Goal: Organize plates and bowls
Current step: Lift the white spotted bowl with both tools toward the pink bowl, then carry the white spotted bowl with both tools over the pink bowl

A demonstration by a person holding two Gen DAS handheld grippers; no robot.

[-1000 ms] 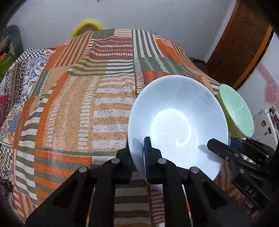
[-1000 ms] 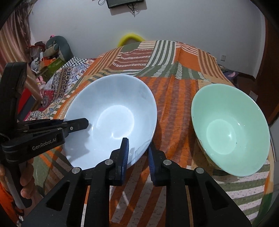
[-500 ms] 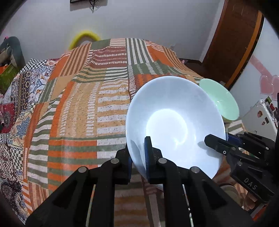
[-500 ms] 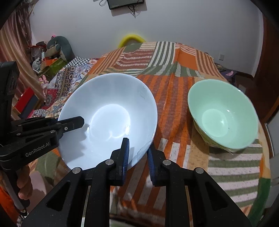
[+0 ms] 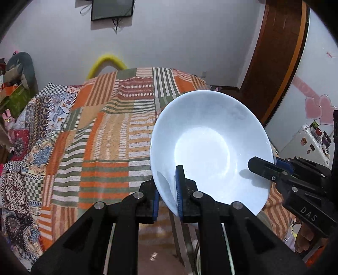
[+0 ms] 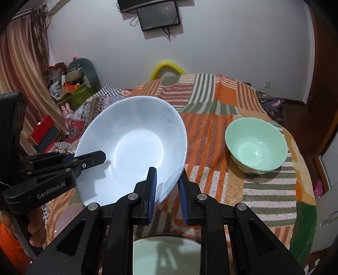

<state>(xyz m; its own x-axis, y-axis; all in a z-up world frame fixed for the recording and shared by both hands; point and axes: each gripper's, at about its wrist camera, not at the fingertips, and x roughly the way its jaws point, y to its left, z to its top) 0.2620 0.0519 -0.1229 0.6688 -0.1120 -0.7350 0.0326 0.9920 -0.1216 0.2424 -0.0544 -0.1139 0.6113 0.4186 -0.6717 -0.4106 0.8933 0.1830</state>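
A wide white bowl (image 5: pixel 209 146) hangs tilted in the air above the patchwork bedspread (image 5: pixel 105 135). My left gripper (image 5: pixel 168 196) is shut on its near rim, one pad inside and one outside. In the right wrist view the same white bowl (image 6: pixel 135 152) has my right gripper (image 6: pixel 166 190) shut on another part of the rim. Each gripper shows in the other's view: the right gripper (image 5: pixel 264 167) at the bowl's right edge, the left gripper (image 6: pixel 93 157) at its left edge. A mint-green bowl (image 6: pixel 255 146) stands upright on the bedspread (image 6: pixel 211 127), to the right and apart.
A pale green dish (image 6: pixel 166 253) lies directly below my right gripper. A yellow hoop (image 6: pixel 166 65) and a wall screen (image 6: pixel 158 18) are at the far end. Clutter and a red box (image 6: pixel 44 131) lie left; a wooden door (image 5: pixel 272 63) and a white fridge (image 5: pixel 312 137) stand right.
Both grippers have lifted the white bowl up and back from the bedspread. The green bowl, close beside it before, now sits farther away and smaller.
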